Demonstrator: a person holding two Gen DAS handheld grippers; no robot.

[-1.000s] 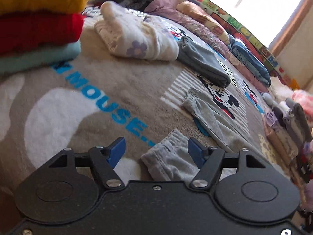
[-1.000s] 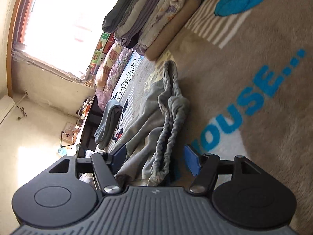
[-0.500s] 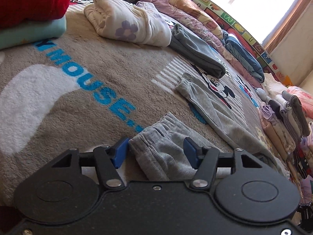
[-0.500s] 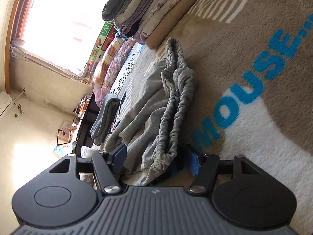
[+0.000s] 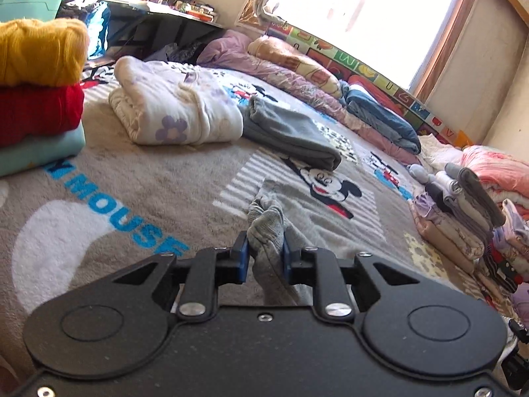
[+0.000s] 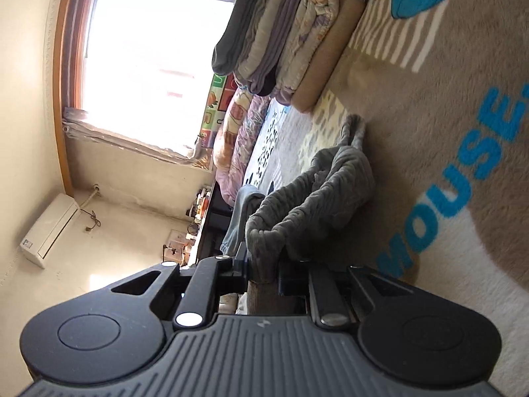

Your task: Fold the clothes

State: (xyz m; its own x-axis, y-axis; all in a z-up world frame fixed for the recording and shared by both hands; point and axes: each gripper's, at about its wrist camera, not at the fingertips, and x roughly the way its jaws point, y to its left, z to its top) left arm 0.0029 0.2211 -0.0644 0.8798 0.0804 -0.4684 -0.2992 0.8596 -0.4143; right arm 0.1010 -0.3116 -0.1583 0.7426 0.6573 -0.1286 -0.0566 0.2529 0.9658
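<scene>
Grey garment (image 6: 330,195) lies bunched on the blanket (image 5: 172,178), pinched at two points. Folded stacks flank it: sweaters (image 5: 36,89) left, a pile (image 5: 463,211) right, none obstructing. Left gripper (image 5: 264,251) and right gripper (image 6: 263,264) are closing, pads pressing grey fabric.

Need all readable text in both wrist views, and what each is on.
"MOUSE" in blue, preceded by a cut-off letter: on the grey blanket, left wrist view.
"MOUSE", blue, running up the picture: same blanket, right wrist view.
Single letters, "M" the clearest: on the colourful alphabet mat under the window; the other tiles are too blurred to read.
Small logo on the right hand-held gripper body: a mark, not letters.
Nothing legible on the folded clothes.
</scene>
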